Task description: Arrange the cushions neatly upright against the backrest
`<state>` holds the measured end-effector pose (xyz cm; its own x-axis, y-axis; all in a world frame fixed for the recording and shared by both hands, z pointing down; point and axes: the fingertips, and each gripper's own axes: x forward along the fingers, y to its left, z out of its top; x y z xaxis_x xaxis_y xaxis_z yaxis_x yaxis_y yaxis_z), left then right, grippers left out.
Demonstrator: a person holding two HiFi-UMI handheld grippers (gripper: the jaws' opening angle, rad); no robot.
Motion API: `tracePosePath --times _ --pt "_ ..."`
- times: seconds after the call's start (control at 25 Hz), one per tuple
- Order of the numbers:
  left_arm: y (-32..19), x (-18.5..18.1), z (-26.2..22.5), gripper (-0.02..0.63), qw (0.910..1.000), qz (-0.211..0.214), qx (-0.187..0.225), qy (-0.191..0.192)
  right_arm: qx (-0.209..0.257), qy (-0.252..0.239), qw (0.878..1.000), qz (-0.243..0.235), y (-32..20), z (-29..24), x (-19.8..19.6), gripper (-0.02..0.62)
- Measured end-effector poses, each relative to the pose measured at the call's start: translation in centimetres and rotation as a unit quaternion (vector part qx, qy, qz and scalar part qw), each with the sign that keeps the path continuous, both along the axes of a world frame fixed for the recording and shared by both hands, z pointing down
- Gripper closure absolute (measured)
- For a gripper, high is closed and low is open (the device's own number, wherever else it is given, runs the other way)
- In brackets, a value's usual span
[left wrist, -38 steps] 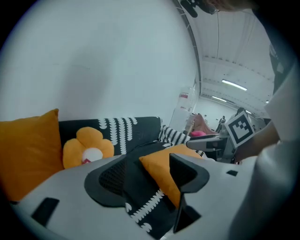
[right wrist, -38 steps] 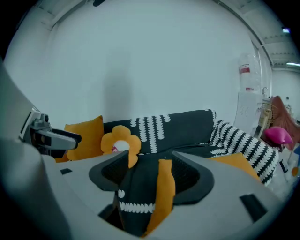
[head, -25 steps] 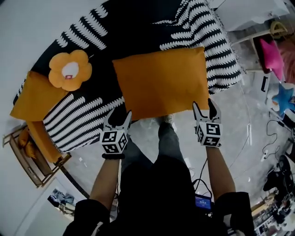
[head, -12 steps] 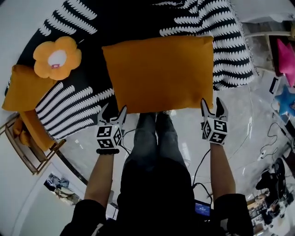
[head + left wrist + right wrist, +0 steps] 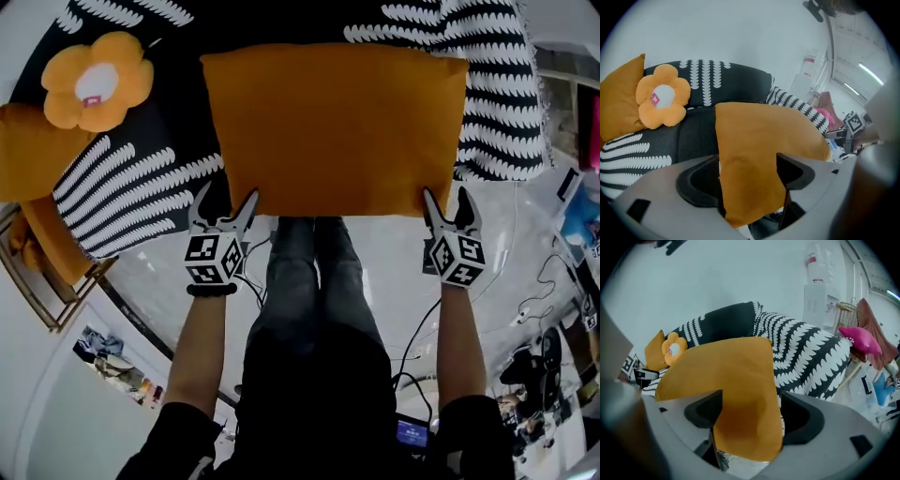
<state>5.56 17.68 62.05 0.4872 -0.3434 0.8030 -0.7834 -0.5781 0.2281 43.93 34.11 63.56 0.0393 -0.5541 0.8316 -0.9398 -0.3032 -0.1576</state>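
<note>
A large orange cushion (image 5: 333, 127) lies flat in front of me over the black-and-white sofa (image 5: 122, 187). My left gripper (image 5: 225, 199) has the cushion's near left corner (image 5: 754, 150) between its jaws. My right gripper (image 5: 448, 202) has the near right corner (image 5: 736, 380) between its jaws. Both pairs of jaws have just been opening, and the fabric still fills each gap and touches the pads. A flower cushion (image 5: 94, 80) and a second orange cushion (image 5: 28, 150) lean at the sofa's left end, near the dark backrest (image 5: 726, 82).
A wooden rack (image 5: 42, 281) stands by the sofa's left end. My legs (image 5: 309, 281) are right at the sofa's front edge. A pink cushion (image 5: 860, 339) lies on a chair at the right, a water dispenser (image 5: 820, 291) stands behind, and cables (image 5: 544, 281) trail across the floor.
Both grippers and the orange cushion have sunk toward the sofa seat. The grippers' jaws stand wider than before.
</note>
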Motion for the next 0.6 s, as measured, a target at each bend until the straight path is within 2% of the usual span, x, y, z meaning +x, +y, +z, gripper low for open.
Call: tracePosePath --times 0.12,0.24,0.4,0.52,0.6 --pt "-1.5 1.4 0.2 0.172 0.9993 0.015 -0.021 0.026 -0.01 -0.051 0.999 0.001 -2.6 1.0 0.4 0.145" --pt "-2.5 2.3 0.4 0.152 0.9984 0.026 -0.037 0.034 -0.012 -0.083 0.997 0.001 -4.1 1.2 0.4 0.129" --pt "-5.1 3.4 0.1 0.144 0.9975 0.023 -0.042 0.052 0.003 -0.091 0.996 -0.003 -6.8 0.7 0.7 0.129" --pt "-5.6 4.3 2.1 0.125 0.9969 0.031 -0.062 0.038 -0.026 -0.089 0.996 -0.016 -8.0 2.4 0.8 0.114" --pt "-5.3 4.7 3.6 0.123 0.9972 0.042 -0.061 0.014 -0.05 -0.092 0.995 -0.003 -7.9 4.1 0.9 0.083"
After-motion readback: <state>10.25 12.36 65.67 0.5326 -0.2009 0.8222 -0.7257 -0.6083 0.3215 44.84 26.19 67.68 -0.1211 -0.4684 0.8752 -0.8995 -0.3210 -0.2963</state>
